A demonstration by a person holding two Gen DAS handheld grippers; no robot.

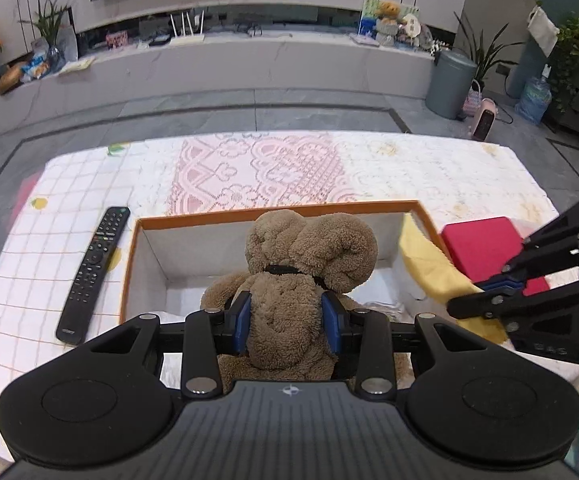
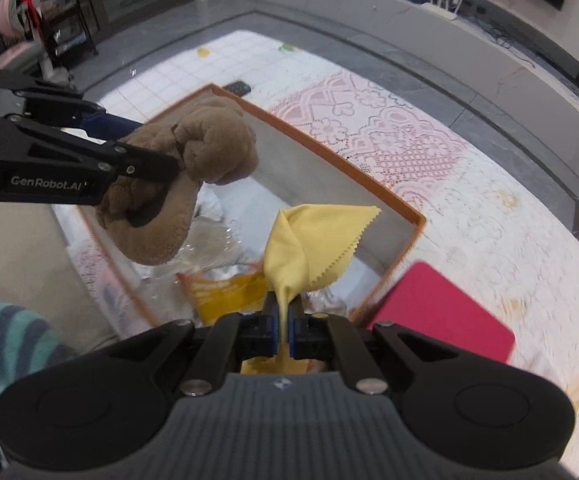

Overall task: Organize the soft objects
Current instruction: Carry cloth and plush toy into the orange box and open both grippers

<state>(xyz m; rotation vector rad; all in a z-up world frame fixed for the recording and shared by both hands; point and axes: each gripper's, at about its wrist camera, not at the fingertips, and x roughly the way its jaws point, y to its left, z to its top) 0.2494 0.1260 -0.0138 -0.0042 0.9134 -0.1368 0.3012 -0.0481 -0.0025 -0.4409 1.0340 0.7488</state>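
Note:
My left gripper (image 1: pixel 287 322) is shut on a brown plush toy (image 1: pixel 301 276) and holds it above the orange-rimmed cardboard box (image 1: pixel 273 213). The same toy (image 2: pixel 193 168) and the left gripper (image 2: pixel 157 160) show at the left of the right wrist view. My right gripper (image 2: pixel 285 326) is shut on a yellow cloth (image 2: pixel 313 244) and holds it over the box (image 2: pixel 417 220) at its near right side. In the left wrist view the right gripper (image 1: pixel 477 294) comes in from the right with the yellow cloth (image 1: pixel 429 268).
A black remote (image 1: pixel 93 276) lies left of the box on the white checked tablecloth (image 1: pixel 49 216). A red flat object (image 1: pixel 485 248) lies right of the box, and shows again in the right wrist view (image 2: pixel 445 312). The box holds plastic wrap and a yellow packet (image 2: pixel 225 292).

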